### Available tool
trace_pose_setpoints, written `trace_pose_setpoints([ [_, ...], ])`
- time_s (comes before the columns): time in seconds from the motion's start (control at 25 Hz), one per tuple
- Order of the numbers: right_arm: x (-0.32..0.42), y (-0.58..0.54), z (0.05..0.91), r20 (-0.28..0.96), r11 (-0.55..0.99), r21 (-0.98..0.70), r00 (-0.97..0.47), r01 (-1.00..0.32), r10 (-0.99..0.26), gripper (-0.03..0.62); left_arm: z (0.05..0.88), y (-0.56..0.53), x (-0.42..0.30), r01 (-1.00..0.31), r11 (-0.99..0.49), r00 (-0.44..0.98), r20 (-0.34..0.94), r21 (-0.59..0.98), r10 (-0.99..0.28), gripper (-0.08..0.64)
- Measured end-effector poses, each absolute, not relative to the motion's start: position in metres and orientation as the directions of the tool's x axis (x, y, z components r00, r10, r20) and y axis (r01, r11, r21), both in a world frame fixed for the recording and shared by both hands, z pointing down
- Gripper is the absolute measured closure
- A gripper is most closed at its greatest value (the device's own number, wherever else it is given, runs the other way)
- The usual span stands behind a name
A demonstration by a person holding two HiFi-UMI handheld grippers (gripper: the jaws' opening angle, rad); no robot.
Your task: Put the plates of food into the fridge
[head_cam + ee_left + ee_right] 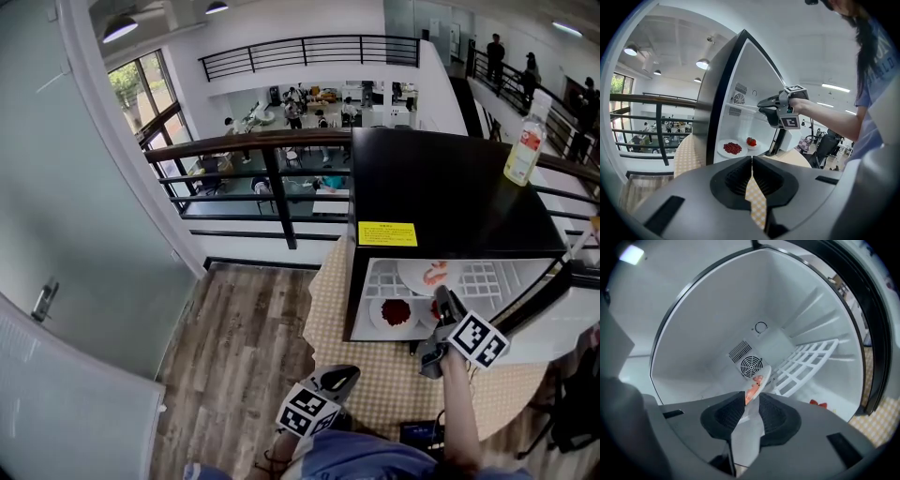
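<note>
Three plates of food were already inside the small black fridge (441,187), whose door (567,326) stood open on a tabletop (375,398) covered in a checked cloth. A plate of pink, shrimp-like food (429,274) lay on the white wire shelf (487,279). Below it, on the fridge floor, sat a plate of small dark red pieces (395,312). Just beside that was a smaller dish (751,141) holding something red, like a tomato. The right tongs (441,296) reached into the fridge at shelf level. In the right gripper view they were parted a little, with the rim of the pink-food plate running between them. The pads were not visibly squeezing it, so the plate seemed to rest on the shelf by its own weight. The left tongs (345,375) hovered over the tabletop, well apart from the fridge. They were pressed together and held nothing; only checked cloth showed past them. A plastic bottle (525,145) stood on top of the fridge. No other plate showed on the tabletop in any view, so the loading looked all but finished. What seemed left was to draw the right tongs off the plate's rim and out of the fridge without dragging the plate. After that, the door would probably need shutting.
</note>
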State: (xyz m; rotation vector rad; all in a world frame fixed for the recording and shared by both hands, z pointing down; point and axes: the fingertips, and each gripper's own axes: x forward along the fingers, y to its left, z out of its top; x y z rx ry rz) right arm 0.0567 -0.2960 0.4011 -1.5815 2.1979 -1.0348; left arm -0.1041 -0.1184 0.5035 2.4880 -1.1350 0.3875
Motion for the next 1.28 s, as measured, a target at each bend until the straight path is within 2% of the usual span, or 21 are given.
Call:
trace_pose_setpoints([
  [0.16, 0.056, -0.292, 0.402, 0.242, 0.177, -0.556, -0.362, -0.812, -0.900, 0.486, 0.503, -0.120, -0.102, -0.765, -0.603, 0.638, 0.397, 0.226, -0.660, 0.540],
  [0.36, 0.055, -0.290, 0.404, 0.255, 0.195, -0.524, -0.371, -0.829, -0.893, 0.449, 0.506, -0.122, -0.094, -0.753, -0.618, 0.649, 0.402, 0.224, -0.646, 0.540],
  [0.48, 0.044, -0.286, 0.402, 0.255, 0.251, -0.497, -0.416, -0.831, -0.873, 0.336, 0.506, -0.121, -0.090, -0.750, -0.626, 0.651, 0.411, 0.216, -0.638, 0.540],
  [0.72, 0.051, -0.275, 0.408, 0.293, 0.259, -0.381, -0.381, -0.888, -0.877, 0.330, 0.505, -0.123, -0.085, -0.753, -0.626, 0.645, 0.421, 0.203, -0.638, 0.540],
  [1.04, 0.064, -0.252, 0.431, 0.317, 0.291, -0.411, -0.435, -0.864, -0.843, 0.331, 0.508, -0.125, -0.076, -0.761, -0.617, 0.633, 0.434, 0.201, -0.640, 0.540],
  [1.28, 0.059, -0.224, 0.443, 0.291, 0.368, -0.490, -0.546, -0.790, -0.785, 0.355, 0.507, -0.128, -0.062, -0.760, -0.619, 0.635, 0.430, 0.198, -0.641, 0.540],
])
